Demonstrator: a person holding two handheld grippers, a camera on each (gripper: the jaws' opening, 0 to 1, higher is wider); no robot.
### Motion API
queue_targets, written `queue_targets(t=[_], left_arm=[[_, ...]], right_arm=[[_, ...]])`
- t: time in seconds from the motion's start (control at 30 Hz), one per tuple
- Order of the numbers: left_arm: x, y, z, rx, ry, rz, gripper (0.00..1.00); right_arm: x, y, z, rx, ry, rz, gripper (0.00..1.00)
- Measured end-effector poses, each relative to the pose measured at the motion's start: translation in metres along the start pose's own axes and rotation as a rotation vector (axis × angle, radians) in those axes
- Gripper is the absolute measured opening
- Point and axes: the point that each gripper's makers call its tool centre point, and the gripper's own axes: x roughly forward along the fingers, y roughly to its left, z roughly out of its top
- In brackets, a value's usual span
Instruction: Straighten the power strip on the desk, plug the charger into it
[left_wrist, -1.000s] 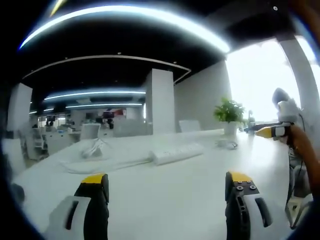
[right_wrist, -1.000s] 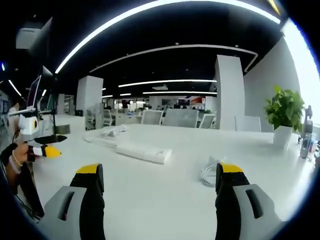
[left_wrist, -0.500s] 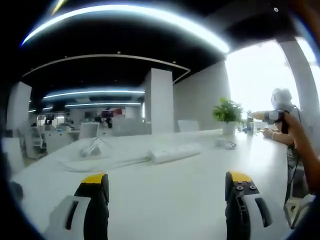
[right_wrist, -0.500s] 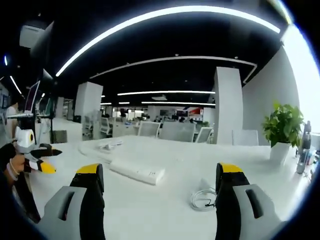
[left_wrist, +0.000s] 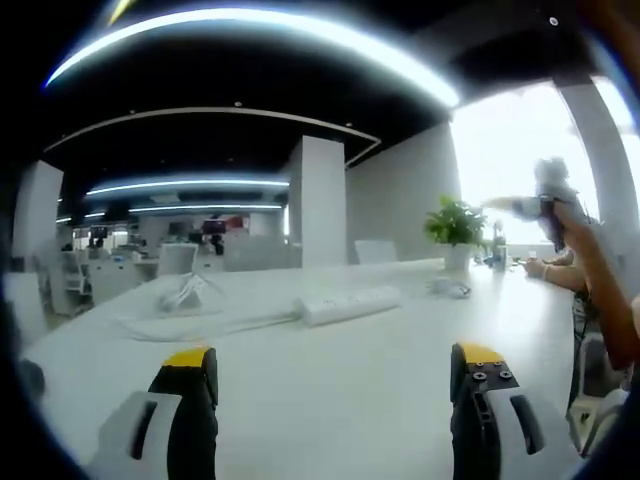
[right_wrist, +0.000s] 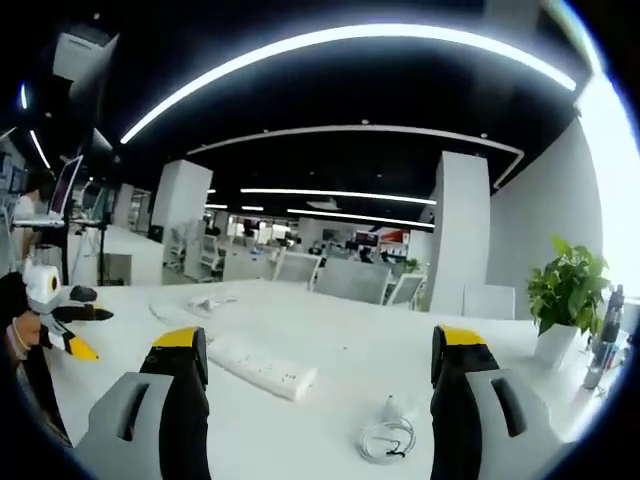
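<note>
Left gripper view: the left gripper (left_wrist: 335, 400) hangs low over the white counter (left_wrist: 330, 400), its 2 fingers (left_wrist: 190, 400) spread wide apart and released, nothing between them. The power strip (left_wrist: 352, 304) lies further back on the counter, near the middle, set at a slant with its right end further away. A thin white cable (left_wrist: 190, 325) runs from its left end toward a loose white bundle (left_wrist: 188, 293) at the back left. The charger (left_wrist: 452, 289) with its coiled cord sits to the right of the strip, apart from it, just in front of a potted plant (left_wrist: 457, 228) in a white pot. At the right edge the right gripper (left_wrist: 540, 205) is held up in the air by a person's hand (blurred, so I cannot tell its state here).

Right gripper view: the right gripper (right_wrist: 320, 400) is raised above the counter (right_wrist: 340, 350), fingers (right_wrist: 185, 395) wide apart and holding nothing. The power strip (right_wrist: 262, 368) lies between them in view, well below, unplugged sockets facing up. The charger (right_wrist: 386, 436) with its looped cord lies on the counter to the right of the strip, not touching it. The potted plant (right_wrist: 568, 300) stands at far right. The left gripper (right_wrist: 70, 325) shows at the left edge, its yellow-tipped fingers parted. Office chairs (right_wrist: 345, 280) line the far side of the counter.
</note>
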Motion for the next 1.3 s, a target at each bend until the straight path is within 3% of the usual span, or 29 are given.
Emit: queue_targets(t=[0.27,0.67,1.3], left_arm=[[-0.002,0.002,0.0,-0.006,-0.004,0.004,0.99],[-0.002,0.005,0.002,-0.002,-0.002,0.008,0.99],[-0.001,0.005,0.002,-0.004,-0.004,0.011,0.99]], right_arm=[[0.013,-0.017,0.007,-0.011,0.008,-0.01,0.92],[0.035,-0.036,-0.011,-0.014,0.05,-0.011,0.92],[0.075,-0.071,-0.033,0.015,0.023,-0.02,0.95]])
